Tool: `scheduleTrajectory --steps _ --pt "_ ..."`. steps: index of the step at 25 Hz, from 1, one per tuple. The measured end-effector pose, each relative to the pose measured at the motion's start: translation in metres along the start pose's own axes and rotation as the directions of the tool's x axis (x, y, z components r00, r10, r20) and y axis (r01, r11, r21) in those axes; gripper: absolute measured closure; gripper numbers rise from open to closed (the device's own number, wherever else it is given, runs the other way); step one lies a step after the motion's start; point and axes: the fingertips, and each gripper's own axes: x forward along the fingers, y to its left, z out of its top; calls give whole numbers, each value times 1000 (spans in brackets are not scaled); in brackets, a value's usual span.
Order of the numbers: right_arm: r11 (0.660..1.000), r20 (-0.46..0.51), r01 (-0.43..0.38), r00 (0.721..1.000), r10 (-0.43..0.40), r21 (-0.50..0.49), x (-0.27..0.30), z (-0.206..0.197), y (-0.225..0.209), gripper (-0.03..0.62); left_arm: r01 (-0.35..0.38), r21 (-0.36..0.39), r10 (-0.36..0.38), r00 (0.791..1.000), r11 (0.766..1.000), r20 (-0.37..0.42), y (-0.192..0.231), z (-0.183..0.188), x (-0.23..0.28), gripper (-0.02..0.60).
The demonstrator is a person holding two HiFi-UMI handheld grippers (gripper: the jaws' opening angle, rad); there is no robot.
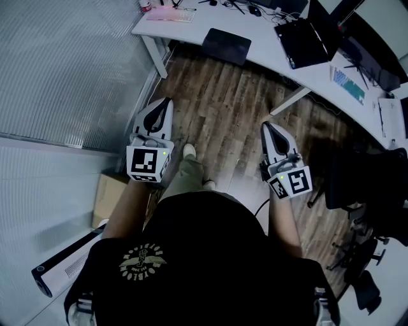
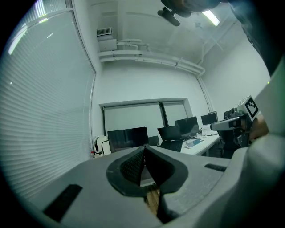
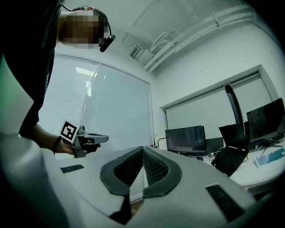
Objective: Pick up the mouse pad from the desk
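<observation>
The mouse pad (image 1: 226, 46) is a dark rounded rectangle at the near edge of the white desk (image 1: 268, 57), far ahead of both grippers. My left gripper (image 1: 167, 103) is held level over the wooden floor, jaws shut with nothing between them. My right gripper (image 1: 267, 126) is level beside it, also shut and empty. In the left gripper view the left gripper (image 2: 143, 153) has its pads closed together, and the right gripper (image 2: 236, 122) shows at the right. In the right gripper view the right gripper (image 3: 143, 156) is closed, with the left gripper (image 3: 87, 140) at the left.
On the desk are an open laptop (image 1: 305, 39), a pink keyboard (image 1: 171, 14) and a second keyboard (image 1: 348, 85). A glass partition (image 1: 64, 63) runs along the left. A cardboard box (image 1: 108, 197) and a white device (image 1: 64, 261) lie at the lower left; a black chair (image 1: 364, 181) stands right.
</observation>
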Motion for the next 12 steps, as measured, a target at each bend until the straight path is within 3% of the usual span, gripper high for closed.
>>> scheduleTrajectory --steps 7,12 --pt "1000 -16 -9 1000 9 3 37 -6 -10 592 17 -46 -16 1000 999 14 19 -2 37 572" --pt "1000 -28 -14 1000 14 -3 62 -10 -20 592 -37 -61 38 999 997 14 42 -7 62 572"
